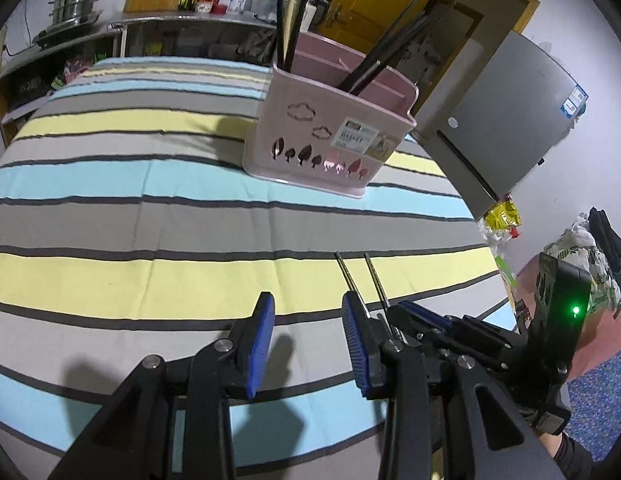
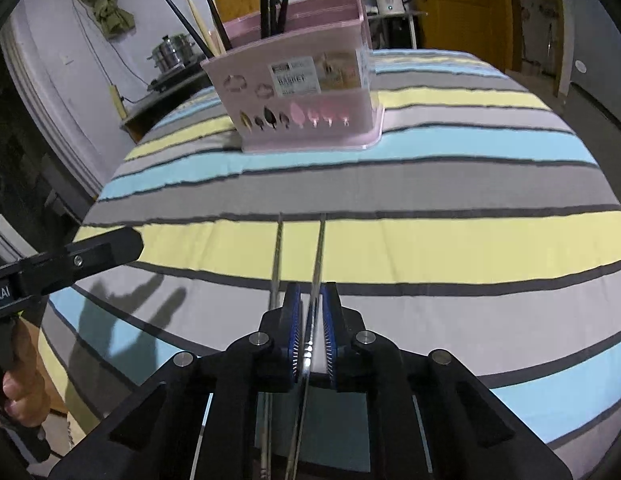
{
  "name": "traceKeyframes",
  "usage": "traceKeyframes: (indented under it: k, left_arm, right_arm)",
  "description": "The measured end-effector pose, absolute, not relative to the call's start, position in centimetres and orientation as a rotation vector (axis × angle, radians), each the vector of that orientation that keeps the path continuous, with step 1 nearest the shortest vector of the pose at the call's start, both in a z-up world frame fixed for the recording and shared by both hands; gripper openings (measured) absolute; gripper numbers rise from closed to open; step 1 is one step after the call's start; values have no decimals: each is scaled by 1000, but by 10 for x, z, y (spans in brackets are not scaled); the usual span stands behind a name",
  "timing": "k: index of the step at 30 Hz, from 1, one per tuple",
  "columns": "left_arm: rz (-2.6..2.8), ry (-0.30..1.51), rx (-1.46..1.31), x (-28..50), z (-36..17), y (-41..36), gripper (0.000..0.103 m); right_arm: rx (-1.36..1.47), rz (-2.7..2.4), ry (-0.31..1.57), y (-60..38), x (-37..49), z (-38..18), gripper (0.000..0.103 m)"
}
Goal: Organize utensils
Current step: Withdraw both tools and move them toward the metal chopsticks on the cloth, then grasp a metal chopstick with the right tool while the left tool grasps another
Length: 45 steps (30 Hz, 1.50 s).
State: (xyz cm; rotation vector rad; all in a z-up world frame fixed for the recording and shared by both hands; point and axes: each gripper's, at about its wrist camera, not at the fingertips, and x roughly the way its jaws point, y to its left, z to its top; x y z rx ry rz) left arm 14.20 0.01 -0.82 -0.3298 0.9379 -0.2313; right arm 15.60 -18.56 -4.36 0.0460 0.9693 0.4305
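The right tongs (image 2: 310, 320) pinch one of two metal chopsticks (image 2: 317, 248) lying on the striped worktop (image 2: 470, 248); the other lies just left of them. The left tongs (image 1: 308, 344) stand spread and empty beside them. Farther back stands a pink basket (image 2: 298, 92) holding dark chopsticks (image 2: 182, 16).

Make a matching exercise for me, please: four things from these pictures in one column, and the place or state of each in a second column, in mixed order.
Things:
1. left tongs
2. right tongs
3. pink basket
4. steel pot

Place or state:
A. on the counter at the back
B. closed on one metal chopstick
C. open, nothing between them
D. on the striped cloth, with dark chopsticks inside

Pairs: 1-C, 2-B, 3-D, 4-A
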Motion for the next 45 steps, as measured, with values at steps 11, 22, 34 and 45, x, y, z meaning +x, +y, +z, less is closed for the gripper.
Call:
traceKeyframes:
  k: [11, 22, 34, 45]
  left_arm:
    - [-283, 1041, -311, 173, -38, -43, 36]
    - [-279, 1041, -128, 174, -42, -74, 8]
    - [-237, 1044, -121, 152, -37, -16, 6]
    - [-216, 1067, -138, 178, -41, -17, 13]
  right_arm:
    - [88, 398, 965, -215, 153, -42, 6]
    - [109, 384, 970, -222, 152, -41, 6]
    - [120, 399, 994, -211, 157, -41, 6]
    - [20, 396, 1022, -191, 189, -42, 9]
